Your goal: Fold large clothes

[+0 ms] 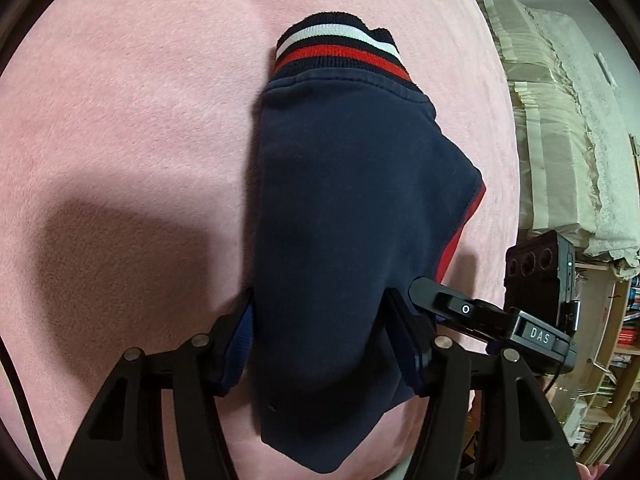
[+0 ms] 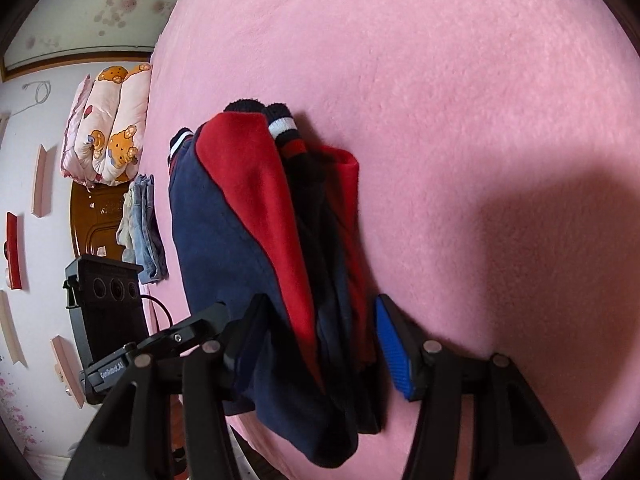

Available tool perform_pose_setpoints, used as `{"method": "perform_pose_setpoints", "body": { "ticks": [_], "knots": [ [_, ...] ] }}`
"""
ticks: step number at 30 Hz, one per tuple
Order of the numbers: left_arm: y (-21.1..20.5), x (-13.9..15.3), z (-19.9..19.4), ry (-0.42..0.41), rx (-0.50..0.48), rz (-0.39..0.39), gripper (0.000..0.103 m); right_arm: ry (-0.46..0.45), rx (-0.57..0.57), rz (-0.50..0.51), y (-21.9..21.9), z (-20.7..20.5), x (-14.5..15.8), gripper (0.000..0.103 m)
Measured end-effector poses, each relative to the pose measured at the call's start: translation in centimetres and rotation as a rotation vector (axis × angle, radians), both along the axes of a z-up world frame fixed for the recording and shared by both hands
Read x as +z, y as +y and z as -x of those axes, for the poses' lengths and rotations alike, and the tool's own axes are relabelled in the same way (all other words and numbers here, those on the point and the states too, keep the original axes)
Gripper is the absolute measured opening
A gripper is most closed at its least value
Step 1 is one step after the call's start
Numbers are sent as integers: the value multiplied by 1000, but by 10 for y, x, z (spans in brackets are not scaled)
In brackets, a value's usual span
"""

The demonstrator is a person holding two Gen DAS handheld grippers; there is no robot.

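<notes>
A navy sweatshirt point(image 1: 344, 208) with red lining and a striped white, red and navy ribbed cuff point(image 1: 340, 50) hangs over a pink blanket point(image 1: 120, 120). My left gripper point(image 1: 324, 332) has its fingers on either side of the navy cloth near its lower end, pads pressed against it. In the right wrist view the same sweatshirt point(image 2: 224, 240) hangs bunched, its red lining point(image 2: 260, 200) turned outward. My right gripper point(image 2: 320, 344) has the cloth between its jaws; the left pad is buried in fabric, and the blue right pad point(image 2: 394, 354) stands slightly apart from it.
The pink blanket point(image 2: 460, 120) covers the bed under both grippers. The other gripper's body point(image 1: 500, 328) shows at right in the left wrist view. A folded cartoon quilt point(image 2: 108, 120), jeans point(image 2: 144, 232) and a wooden headboard point(image 2: 96, 216) lie left. Shelves point(image 1: 612, 340) stand right.
</notes>
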State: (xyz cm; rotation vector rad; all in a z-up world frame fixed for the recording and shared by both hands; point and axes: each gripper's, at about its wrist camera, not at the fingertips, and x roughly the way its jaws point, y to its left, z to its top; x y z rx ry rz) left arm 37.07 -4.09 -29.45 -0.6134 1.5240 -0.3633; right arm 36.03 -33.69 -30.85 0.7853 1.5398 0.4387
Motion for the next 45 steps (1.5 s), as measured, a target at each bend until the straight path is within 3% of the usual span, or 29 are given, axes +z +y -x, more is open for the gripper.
{"method": "perform_pose_setpoints", "body": {
  "ticks": [8, 15, 20, 25, 32, 34, 38, 45],
  "knots": [
    [-6, 11, 3, -14, 38, -44, 59, 18, -34, 32, -2, 7, 10, 54],
    [-19, 40, 9, -23, 83, -194, 61, -3, -35, 113, 1, 17, 35, 54],
    [-16, 59, 12, 8, 109, -247, 63, -24, 1, 227, 4, 18, 62, 59],
    [-18, 85, 13, -7, 103, -353, 75, -69, 41, 350, 6, 18, 92, 68],
    [-21, 116, 20, -32, 90, -446, 92, -113, 150, 436, 23, 30, 124, 79],
    [-20, 122, 24, -41, 89, -460, 98, -130, 171, 457, 27, 36, 130, 82],
    [-20, 117, 29, -11, 81, -438, 99, -162, 219, 490, 38, 44, 138, 91],
    [-23, 113, 36, -7, 69, -453, 99, -170, 234, 505, 40, 47, 139, 94]
  ]
}}
